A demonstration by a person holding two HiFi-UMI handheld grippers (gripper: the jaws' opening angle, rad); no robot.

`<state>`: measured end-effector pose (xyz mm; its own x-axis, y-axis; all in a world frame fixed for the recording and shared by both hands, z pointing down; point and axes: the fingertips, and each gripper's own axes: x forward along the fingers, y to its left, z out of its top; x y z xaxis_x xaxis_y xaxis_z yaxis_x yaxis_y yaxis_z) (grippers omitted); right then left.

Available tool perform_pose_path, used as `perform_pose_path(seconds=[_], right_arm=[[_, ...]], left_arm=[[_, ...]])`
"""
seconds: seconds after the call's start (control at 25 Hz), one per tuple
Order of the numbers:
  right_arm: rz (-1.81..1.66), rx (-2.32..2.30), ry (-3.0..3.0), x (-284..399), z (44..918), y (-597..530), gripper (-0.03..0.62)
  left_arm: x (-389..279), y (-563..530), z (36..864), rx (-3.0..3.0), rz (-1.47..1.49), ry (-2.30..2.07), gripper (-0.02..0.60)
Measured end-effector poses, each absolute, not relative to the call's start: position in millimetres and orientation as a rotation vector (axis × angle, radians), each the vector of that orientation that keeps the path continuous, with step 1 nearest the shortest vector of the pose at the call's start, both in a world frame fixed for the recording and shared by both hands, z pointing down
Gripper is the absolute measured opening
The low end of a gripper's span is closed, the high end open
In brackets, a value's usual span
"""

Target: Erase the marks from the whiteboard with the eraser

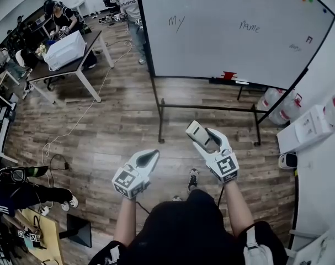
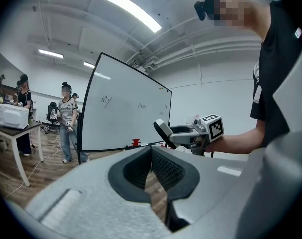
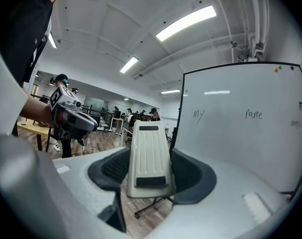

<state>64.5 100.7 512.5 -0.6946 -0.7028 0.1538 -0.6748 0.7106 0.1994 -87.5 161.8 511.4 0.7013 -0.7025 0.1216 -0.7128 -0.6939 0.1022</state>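
R tongs (image 1: pixel 207 139) clamped on eraser (image 1: pixel 195 131), L tongs (image 1: pixel 148 158) closed, prob. w/ nothing inside, whiteboard (image 1: pixel 228 54) far ahead, marks (image 1: pixel 176 21) "My", "Name" unerased

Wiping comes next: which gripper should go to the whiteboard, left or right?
Right. The right gripper is shut on the eraser and, in the head view, sits nearer the whiteboard, which carries the marks. The left gripper is shut with nothing between its fingers.
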Motion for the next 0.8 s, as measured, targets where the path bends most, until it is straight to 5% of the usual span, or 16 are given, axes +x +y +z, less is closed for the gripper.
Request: perform_pose_path(seconds=[0.8], right_arm=[[-0.165,0.994,-2.733,82.6,519.9,-51.5,0.262]], left_arm=[[-67.0,13.4,511.2,2.696,0.096,-1.252,0.012]])
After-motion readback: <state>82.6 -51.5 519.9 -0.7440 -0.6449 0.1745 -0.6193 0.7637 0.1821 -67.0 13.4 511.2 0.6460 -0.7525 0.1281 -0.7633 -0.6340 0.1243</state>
